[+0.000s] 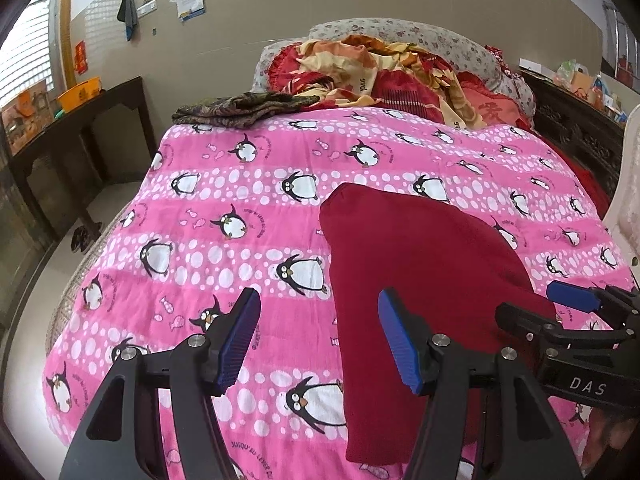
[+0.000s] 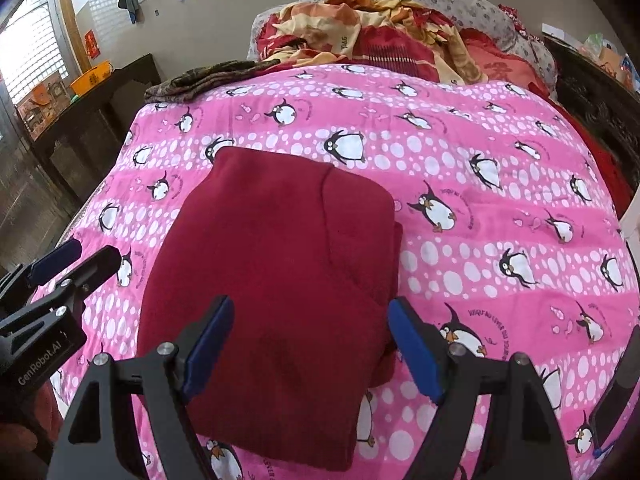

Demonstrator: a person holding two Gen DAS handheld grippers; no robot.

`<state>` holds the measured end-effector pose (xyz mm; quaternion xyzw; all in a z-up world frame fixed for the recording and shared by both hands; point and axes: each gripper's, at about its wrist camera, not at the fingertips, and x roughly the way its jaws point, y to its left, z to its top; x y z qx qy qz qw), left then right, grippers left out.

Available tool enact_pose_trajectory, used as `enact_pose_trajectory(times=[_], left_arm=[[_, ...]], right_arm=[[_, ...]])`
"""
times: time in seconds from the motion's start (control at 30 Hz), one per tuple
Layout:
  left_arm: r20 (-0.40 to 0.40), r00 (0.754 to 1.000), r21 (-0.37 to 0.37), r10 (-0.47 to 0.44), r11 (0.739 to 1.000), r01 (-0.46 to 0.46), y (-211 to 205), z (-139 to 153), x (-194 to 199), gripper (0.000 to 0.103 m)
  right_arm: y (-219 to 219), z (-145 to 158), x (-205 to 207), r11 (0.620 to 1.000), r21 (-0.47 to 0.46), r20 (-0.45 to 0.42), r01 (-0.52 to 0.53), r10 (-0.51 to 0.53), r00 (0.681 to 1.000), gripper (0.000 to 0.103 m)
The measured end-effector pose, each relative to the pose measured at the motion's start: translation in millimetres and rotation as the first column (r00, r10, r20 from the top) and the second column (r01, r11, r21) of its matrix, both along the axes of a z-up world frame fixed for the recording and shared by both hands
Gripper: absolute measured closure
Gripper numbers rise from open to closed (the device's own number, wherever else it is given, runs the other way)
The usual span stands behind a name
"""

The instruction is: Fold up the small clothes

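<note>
A dark red garment (image 1: 404, 276) lies folded into a compact block on the pink penguin quilt (image 1: 224, 200); it also shows in the right wrist view (image 2: 280, 264). My left gripper (image 1: 320, 340) is open and empty, above the garment's left edge. My right gripper (image 2: 312, 344) is open and empty, hovering over the garment's near half. Each gripper shows in the other's view: the right gripper (image 1: 536, 306) at the garment's right side, the left gripper (image 2: 76, 258) at its left side.
A crumpled red and orange blanket (image 1: 384, 76) and a floral pillow (image 1: 440, 40) lie at the bed's head. A dark patterned cloth (image 1: 240, 110) lies at the far left corner. A dark wooden table (image 1: 80, 120) stands left of the bed. A carved dark headboard (image 1: 576, 128) is right.
</note>
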<state>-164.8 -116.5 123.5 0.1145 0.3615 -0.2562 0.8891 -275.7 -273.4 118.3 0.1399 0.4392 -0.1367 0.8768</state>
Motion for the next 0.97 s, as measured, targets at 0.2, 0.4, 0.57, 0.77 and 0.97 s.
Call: enact_pose_trajectory(times=[0.2,0.4,0.57,0.77,0.97], left_arm=[[0.012,1.0,0.004,-0.01,1.0,0.01,-5,3,2,0.061],[0.002,1.0,0.007,-0.011,1.0,0.011,-6,1,2,0.061],[-0.005,1.0,-0.003,-0.008,1.0,0.008,-4,0,2,0.061],[0.003,1.0,-0.037,-0.016,0.999,0.016,1,1,6,0.061],[-0.002,1.0,-0.055,0.001,0.998,-0.001,13,6,26,0.061]], right_arm=[[-6,-1,2,1.0,0.014,0.006,0.014,-0.014,1.0,0.02],[-7,-4,2,1.0,0.021,-0.005,0.02,-0.02,1.0,0.02],[-6,-4,2,1.0,0.016,0.0,0.024,-0.024,1.0,0.02],[-6,-3,5,1.0,0.012,-0.008,0.025,-0.025,1.0,0.02],[-11,2,4,0.999,0.038,-0.001,0.014,-0.014,1.0,0.02]])
